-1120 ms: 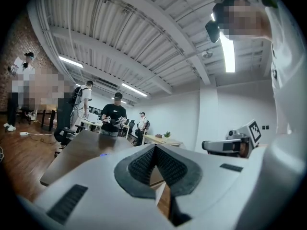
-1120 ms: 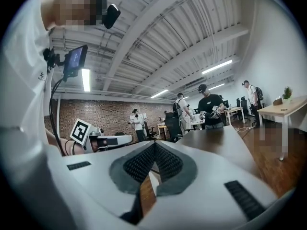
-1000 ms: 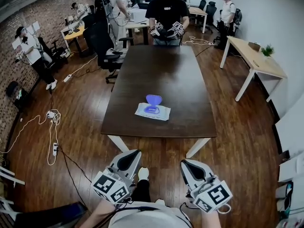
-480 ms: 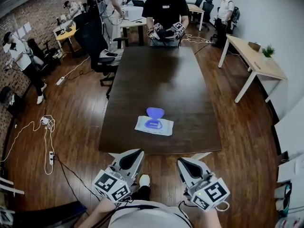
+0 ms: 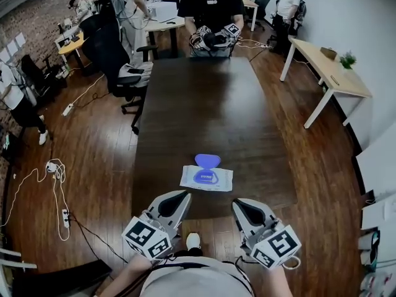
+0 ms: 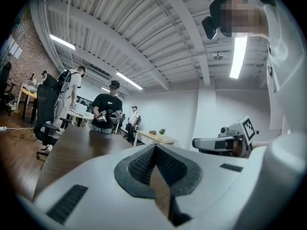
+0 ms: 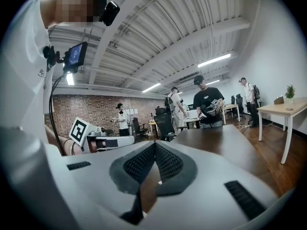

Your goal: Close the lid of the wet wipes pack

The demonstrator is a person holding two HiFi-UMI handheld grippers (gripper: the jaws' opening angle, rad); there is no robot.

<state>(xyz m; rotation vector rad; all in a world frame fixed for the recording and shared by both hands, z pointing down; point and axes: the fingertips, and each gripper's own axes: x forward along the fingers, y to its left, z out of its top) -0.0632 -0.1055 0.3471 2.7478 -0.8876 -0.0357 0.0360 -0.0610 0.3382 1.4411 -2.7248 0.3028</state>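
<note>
Wet wipes pack (image 5: 207, 178), one only, lies flat on the dark bench (image 5: 204, 98) in the lower middle of the head view, close to the near edge. Its long axis runs left to right across the frame. Its single blue lid (image 5: 207, 160) stands open, flipped toward the top of the frame.

At the bottom, the left gripper (image 5: 175, 204) and right gripper (image 5: 245, 209) point up-frame, each with fingers clenched on nothing. Bare bench top separates them from the pack.

Farther up, a black office chair (image 5: 120, 60) stands left of the bench, cables (image 5: 55, 178) trail on the floor, and a light desk (image 5: 328, 73) carries a small plant (image 5: 348, 59). A person (image 5: 210, 5) stands at the far end.
</note>
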